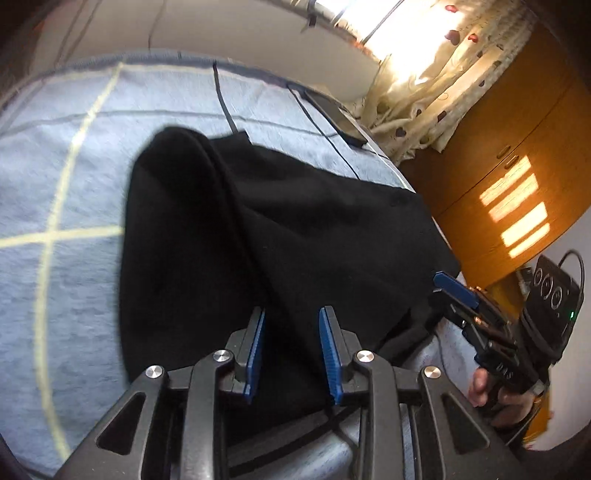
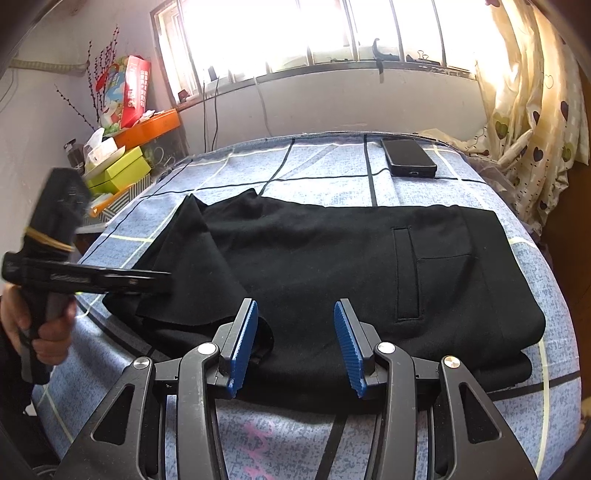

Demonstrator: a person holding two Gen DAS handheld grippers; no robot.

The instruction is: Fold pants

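Blue checked bedsheet (image 1: 66, 177) covers the bed in the left wrist view, blurred; white wall behind, heart-print curtain (image 1: 436, 92) and orange wooden cabinet (image 1: 517, 177) off to the side. Black pants (image 1: 266, 229) lie across the sheet, one thick fold running toward the camera. Left gripper (image 1: 291, 354) hangs above the near edge of the pants, blue pads parted, nothing between them. Right gripper (image 1: 454, 286) enters from the side at the pants' edge, a hand (image 1: 495, 391) on its handle; from this angle its opening can't be told. A dark phone (image 1: 340, 122) lies at the far edge of the bed.

Right wrist view: same sheet (image 2: 317, 166), bright barred window (image 2: 314, 33) behind, cluttered boxes (image 2: 122, 162) beside the bed. Pants (image 2: 332, 266) folded flat, pocket seam up, one loose flap raised. Right gripper (image 2: 295, 347) wide apart, empty, above the near hem. Left gripper (image 2: 162, 282) over the flap, blurred. Phone (image 2: 408, 157) beyond the pants, apart from them.
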